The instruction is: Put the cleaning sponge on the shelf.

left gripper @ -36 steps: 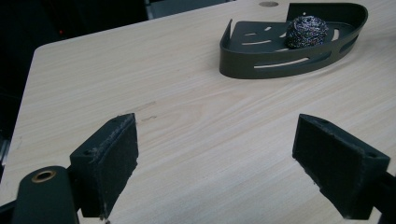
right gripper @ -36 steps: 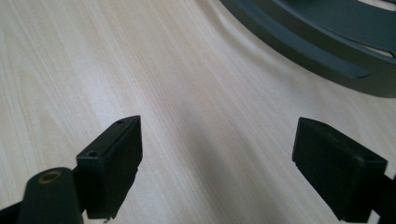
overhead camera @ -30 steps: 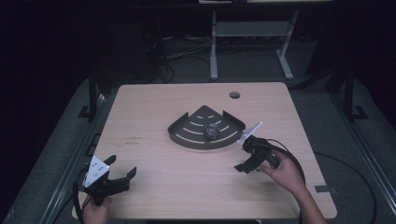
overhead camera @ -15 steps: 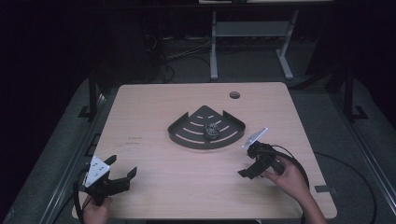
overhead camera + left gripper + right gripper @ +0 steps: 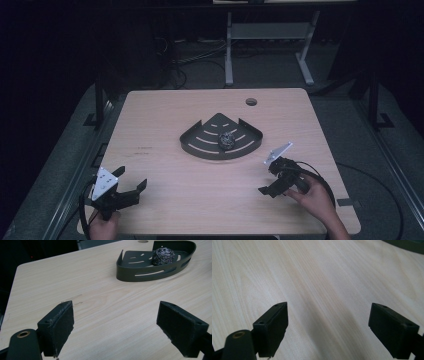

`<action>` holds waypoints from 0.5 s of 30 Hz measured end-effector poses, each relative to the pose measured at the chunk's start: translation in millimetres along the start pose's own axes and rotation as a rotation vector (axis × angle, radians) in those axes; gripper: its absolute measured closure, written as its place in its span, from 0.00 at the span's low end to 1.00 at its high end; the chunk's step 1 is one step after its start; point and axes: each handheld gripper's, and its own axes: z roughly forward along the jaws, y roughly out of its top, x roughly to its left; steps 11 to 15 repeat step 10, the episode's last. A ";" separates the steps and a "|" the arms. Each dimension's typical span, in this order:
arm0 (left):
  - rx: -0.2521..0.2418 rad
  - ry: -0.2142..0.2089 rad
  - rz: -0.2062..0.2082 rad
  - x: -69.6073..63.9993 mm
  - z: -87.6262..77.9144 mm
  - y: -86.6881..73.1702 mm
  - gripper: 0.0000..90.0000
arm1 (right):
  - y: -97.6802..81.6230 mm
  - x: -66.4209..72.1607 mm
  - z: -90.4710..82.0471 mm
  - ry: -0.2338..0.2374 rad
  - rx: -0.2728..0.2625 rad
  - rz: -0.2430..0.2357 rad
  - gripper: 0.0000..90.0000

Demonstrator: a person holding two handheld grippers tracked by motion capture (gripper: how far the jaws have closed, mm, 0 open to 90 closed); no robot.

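Observation:
A dark fan-shaped corner tray [image 5: 200,146] lies at the middle of the wooden table [image 5: 165,120]. Inside it rests a ball of steel wool [image 5: 228,140], seen again as the steel wool [image 5: 163,256] in the tray [image 5: 127,273] in the left gripper view. My left gripper [image 5: 131,186] stands open at the near left corner, nothing between its pads [image 5: 60,327]. My right gripper [image 5: 268,181] is open near the right front, just off the tray's right end, tilted down over bare wood; its pads [image 5: 274,325] hold nothing.
A round cable hole [image 5: 251,102] sits near the table's far edge. A strip of grey tape [image 5: 346,202] lies at the near right edge. Behind the table stands a metal frame [image 5: 230,55] with cables on the dark floor.
My right gripper has drawn back from the tray toward the near right edge and tipped lower. The left gripper has stayed where it was.

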 end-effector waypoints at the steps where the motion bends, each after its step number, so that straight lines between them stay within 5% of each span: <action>1: 0.001 0.000 0.001 -0.1 0.0 0.1 0.15 | -1.4 1.1 -0.1 0.004 -0.001 0.003 0.17; 15: 0.000 -0.003 0.002 -0.5 1.4 0.4 0.15 | -17.7 12.8 -5.6 -0.009 -0.028 0.012 0.16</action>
